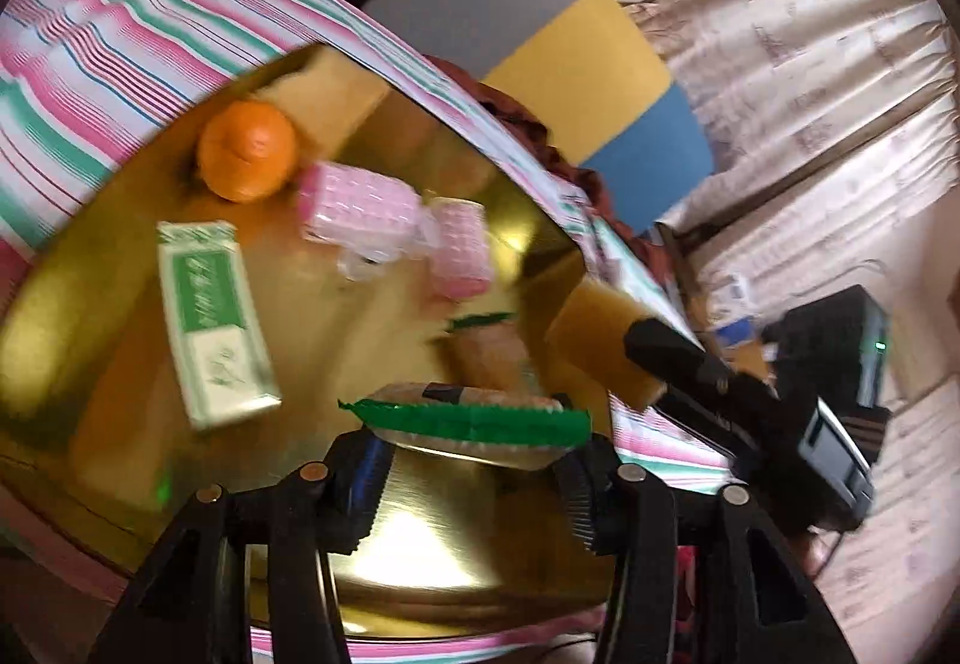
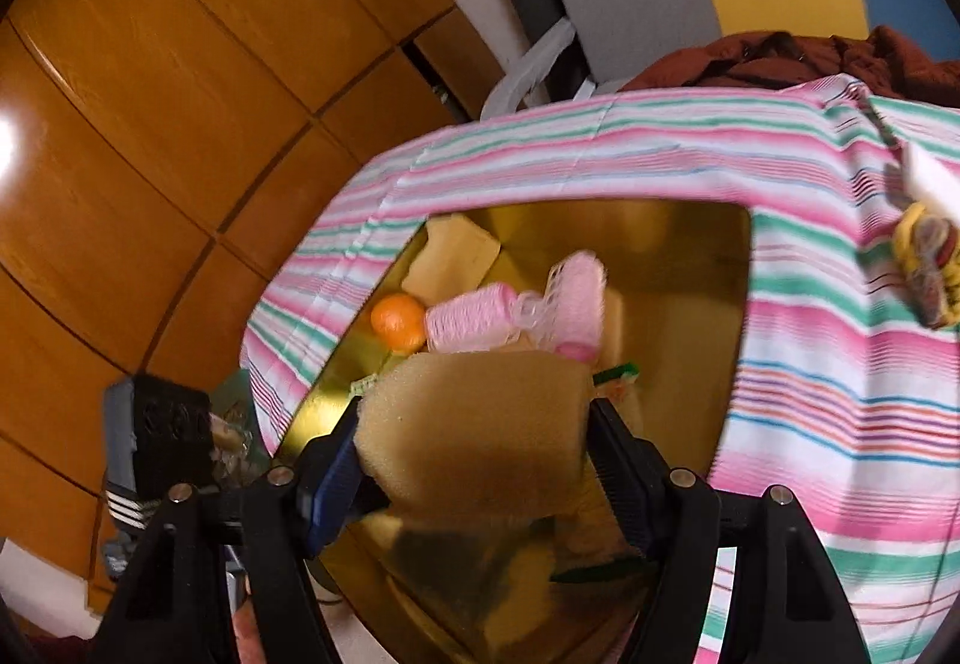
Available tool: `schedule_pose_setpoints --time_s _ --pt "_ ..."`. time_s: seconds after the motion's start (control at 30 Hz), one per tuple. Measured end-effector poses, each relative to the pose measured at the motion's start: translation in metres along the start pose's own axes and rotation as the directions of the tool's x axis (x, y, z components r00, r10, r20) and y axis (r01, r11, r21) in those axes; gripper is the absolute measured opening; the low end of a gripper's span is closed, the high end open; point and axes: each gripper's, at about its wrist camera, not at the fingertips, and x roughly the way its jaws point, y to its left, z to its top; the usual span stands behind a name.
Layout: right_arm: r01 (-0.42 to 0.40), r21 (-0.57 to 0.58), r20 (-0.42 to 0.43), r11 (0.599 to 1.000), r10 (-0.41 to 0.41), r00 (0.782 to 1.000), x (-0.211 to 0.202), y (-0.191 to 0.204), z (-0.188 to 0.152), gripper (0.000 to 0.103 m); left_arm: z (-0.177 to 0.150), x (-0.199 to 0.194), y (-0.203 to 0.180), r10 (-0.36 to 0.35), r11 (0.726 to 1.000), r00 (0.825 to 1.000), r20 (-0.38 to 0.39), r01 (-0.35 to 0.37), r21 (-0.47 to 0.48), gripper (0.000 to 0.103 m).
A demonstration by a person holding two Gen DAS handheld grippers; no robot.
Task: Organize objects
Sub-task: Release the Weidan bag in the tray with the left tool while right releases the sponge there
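Carrying sponge (image 2: 480, 454) over gold-lined box (image 2: 690, 304)
Right gripper (image 2: 474, 418) clenched on sponge, long axis spanning jaws, above box's near floor. Left gripper (image 1: 468, 463) brackets green-edged packet (image 1: 468, 418) low inside box; can't tell if gripped.

A gold tray (image 1: 72, 304) with a shiny floor holds most of the things. An orange (image 1: 248, 150) sits near its far side, just beside a yellow sponge (image 1: 336, 88). Two pink hair rollers (image 1: 360, 208) lie next to the orange, joined by clear plastic. A green and white box (image 1: 213, 322) lies flat, apart from them. A snack packet with a green edge (image 1: 468, 418) sits between the left fingers, seemingly resting on the tray. Another sponge (image 2: 474, 430) is squeezed between the right fingers above the tray.
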Motion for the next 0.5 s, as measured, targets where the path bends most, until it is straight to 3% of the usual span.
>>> schedule_pose_setpoints --time_s 0.07,0.2,0.27,0.33,0.5 --pt "0.007 -0.011 -0.018 1.0 -0.007 1.0 0.009 0.004 -0.003 0.073 0.003 -0.005 -0.002 0.079 0.996 0.996 0.029 -0.08 0.027 0.061" --pt "0.035 -0.029 -0.04 0.999 -0.037 0.999 0.027 0.01 -0.005 0.075 0.011 -0.025 -0.003 0.2 0.977 0.97 0.138 -0.208 0.04 0.074" --pt "0.058 -0.026 -0.037 0.998 -0.059 0.998 0.034 0.011 -0.003 0.088 0.014 -0.034 0.002 0.215 0.975 0.959 0.182 -0.222 0.017 0.075" --pt "0.068 0.0 -0.027 0.998 -0.068 0.997 0.038 0.01 -0.001 0.093 0.017 -0.041 0.008 0.213 0.976 0.954 0.212 -0.218 0.001 0.075" --pt "0.056 0.038 -0.023 0.998 -0.055 0.998 0.032 0.01 -0.002 0.093 0.016 -0.054 0.005 0.242 0.968 0.926 0.291 -0.25 -0.012 0.076"
